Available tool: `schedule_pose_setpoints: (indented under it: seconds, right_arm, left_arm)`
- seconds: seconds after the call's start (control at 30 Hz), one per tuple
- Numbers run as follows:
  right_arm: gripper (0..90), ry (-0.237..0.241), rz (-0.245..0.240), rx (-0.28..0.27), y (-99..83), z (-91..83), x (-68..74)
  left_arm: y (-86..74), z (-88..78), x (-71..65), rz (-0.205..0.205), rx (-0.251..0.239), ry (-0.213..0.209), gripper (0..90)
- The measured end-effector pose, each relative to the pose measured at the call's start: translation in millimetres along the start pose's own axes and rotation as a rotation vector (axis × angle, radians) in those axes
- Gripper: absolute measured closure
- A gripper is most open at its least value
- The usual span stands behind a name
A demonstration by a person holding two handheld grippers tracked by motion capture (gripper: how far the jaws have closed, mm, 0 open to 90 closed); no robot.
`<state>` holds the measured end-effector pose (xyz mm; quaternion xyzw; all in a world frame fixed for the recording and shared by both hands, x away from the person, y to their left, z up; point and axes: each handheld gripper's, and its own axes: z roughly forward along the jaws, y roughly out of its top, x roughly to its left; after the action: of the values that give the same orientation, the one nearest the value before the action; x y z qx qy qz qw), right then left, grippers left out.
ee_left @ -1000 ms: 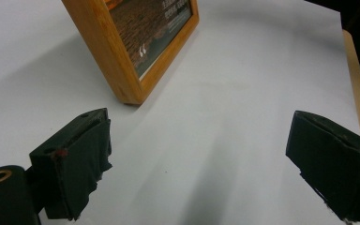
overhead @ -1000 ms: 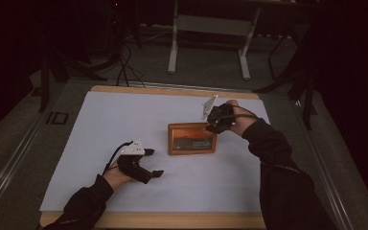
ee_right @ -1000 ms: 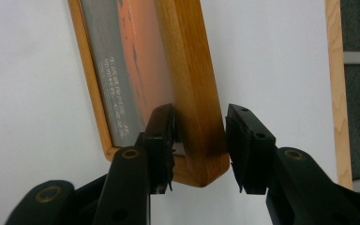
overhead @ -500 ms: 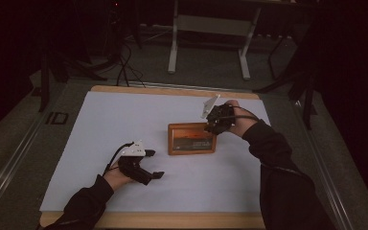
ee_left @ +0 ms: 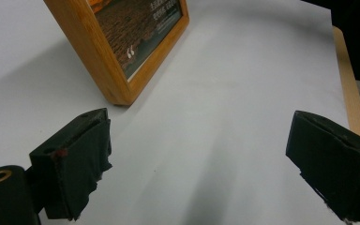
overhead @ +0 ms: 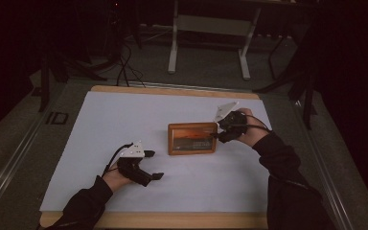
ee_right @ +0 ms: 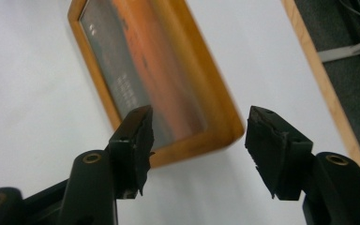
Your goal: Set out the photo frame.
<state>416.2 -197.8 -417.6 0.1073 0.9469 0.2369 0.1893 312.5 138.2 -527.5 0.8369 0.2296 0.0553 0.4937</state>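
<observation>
two grippers are at work over a white sheet [overhead: 124, 120] that covers a wood-edged table [overhead: 172, 90]. a wooden picture frame [overhead: 192, 138] stands near the middle of the sheet, a little toward the person's right, its glazed face showing an orange and brown print with a few lines of pale lettering too small to read. in the high view it looks propped upright and leaning back slightly, though the dim light makes the tilt hard to judge.

the right gripper [overhead: 219, 135] sits just beside the frame's right end. its jaws have just been opening, and in the right gripper view they stand released, one pad in front of the glass near the frame's corner and the other off past the rounded corner, neither pressing on the wood [ee_right: 194, 124].

the left gripper [overhead: 151, 165] rests low on the sheet, near the person's edge and apart from the frame. its jaws are spread wide with only bare sheet between them, and the frame's lower corner [ee_left: 117, 93] lies just beyond the left pad. dark sleeves cover both forearms.
</observation>
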Motion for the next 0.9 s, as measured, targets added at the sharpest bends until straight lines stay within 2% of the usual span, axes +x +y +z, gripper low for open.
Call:
schedule_pose_setpoints:
  seconds: [0.07,0.17,0.3,0.33,0.43,0.47,0.53,0.6,0.77,0.9]
  right_arm:
    - [38.6,0.004,0.02,-0.011,-9.1,0.0,3.1]
    - [37.0,0.022,0.074,-0.035,-22.6,1.5,6.9]
    - [34.0,0.014,0.12,-0.058,-37.8,5.2,10.8]
    - [31.9,0.025,0.171,-0.08,-48.7,8.3,13.1]
    - [29.1,0.044,0.243,-0.112,-64.3,13.9,18.8]
    - [29.1,0.044,0.243,-0.112,-64.3,13.9,18.8]
    - [23.9,0.064,0.31,-0.144,-77.4,19.6,25.7]
    - [20.3,0.083,0.33,-0.164,-84.5,22.5,31.5]
    - [17.1,0.074,0.364,-0.192,-96.8,27.6,44.2]
    - [14.3,0.08,0.398,-0.239,-103.6,29.2,54.0]
  left_arm:
    - [-0.1,0.3,0.0,-0.001,-0.001,-0.002,7.4]
    - [0.3,0.8,-0.9,0.002,-0.001,-0.005,7.4]
    - [0.0,1.3,-0.9,0.001,0.0,-0.007,7.4]
    - [-0.2,1.4,-0.9,-0.001,-0.001,-0.009,7.4]
    - [-0.2,1.3,-1.1,0.001,0.0,-0.011,7.4]
    - [-0.2,1.3,-1.1,0.001,0.0,-0.011,7.4]
    - [0.1,1.4,-0.8,0.0,-0.002,-0.011,7.4]
    - [0.3,1.3,-1.5,0.001,-0.001,-0.013,7.4]
    - [0.4,1.3,-1.7,0.001,-0.002,-0.017,7.5]
    - [0.5,0.6,-1.8,0.003,-0.003,-0.018,7.4]
